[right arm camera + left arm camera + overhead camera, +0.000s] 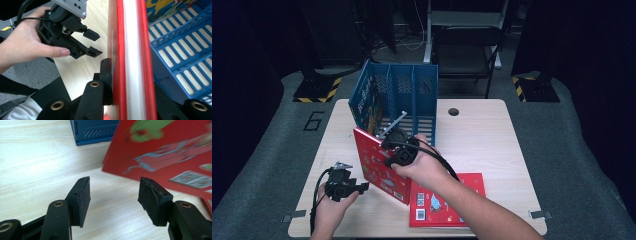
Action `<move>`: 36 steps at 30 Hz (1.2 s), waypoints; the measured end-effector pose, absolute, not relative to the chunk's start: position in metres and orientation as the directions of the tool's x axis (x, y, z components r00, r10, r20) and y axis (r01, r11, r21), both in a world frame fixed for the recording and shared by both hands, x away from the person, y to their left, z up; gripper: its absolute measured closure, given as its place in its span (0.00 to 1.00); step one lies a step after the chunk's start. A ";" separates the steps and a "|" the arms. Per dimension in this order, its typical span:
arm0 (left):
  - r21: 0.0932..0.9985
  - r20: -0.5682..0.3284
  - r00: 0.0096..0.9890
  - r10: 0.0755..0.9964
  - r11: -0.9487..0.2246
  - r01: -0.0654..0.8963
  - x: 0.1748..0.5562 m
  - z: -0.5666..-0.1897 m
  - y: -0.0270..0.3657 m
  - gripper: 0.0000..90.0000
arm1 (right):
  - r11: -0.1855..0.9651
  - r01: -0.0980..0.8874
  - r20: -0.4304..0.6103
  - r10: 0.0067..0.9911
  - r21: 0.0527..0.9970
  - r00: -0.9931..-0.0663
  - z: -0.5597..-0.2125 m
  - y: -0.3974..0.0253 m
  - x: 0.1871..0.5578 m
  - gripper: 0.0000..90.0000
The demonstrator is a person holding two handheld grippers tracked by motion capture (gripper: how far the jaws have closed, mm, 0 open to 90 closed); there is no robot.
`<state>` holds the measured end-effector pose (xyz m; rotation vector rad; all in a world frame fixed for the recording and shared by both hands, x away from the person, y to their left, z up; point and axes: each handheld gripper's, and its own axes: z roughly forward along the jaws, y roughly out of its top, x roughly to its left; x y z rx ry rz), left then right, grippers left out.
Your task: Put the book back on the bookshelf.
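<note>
So the left gripper [113, 195] had its two black jaws coming up from 6 o'clock, spread well apart with nothing but bare light-wood table [32, 165] between them. The rubber pads [83, 197] looked pretty chewed up along the edges. Up at 1 to 3 o'clock was a red book [160, 152], tilted, a bit blurry, with green and blue cartoon art and a white code label at 3 o'clock. Its lower edge sat just past the right-hand jaw tip, not touching. At 12 o'clock was the bottom corner of a blue file rack [93, 131], resting on the table
</note>
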<state>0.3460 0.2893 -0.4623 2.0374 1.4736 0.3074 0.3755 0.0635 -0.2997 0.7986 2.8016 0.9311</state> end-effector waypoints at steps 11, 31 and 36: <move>0.609 -0.151 0.354 0.923 -0.195 0.769 0.358 -0.465 0.286 0.40 | 0.662 0.469 0.086 0.524 0.585 -0.847 -0.286 0.039 0.374 0.88; 0.622 -0.143 0.366 0.920 -0.204 0.756 0.373 -0.462 0.280 0.38 | 0.574 0.562 0.080 0.654 0.595 -0.752 -0.257 -0.005 0.396 0.88; 0.609 -0.109 0.399 0.910 -0.256 0.750 0.372 -0.462 0.285 0.38 | 0.539 0.597 0.121 0.674 0.594 -0.729 -0.250 -0.007 0.405 0.88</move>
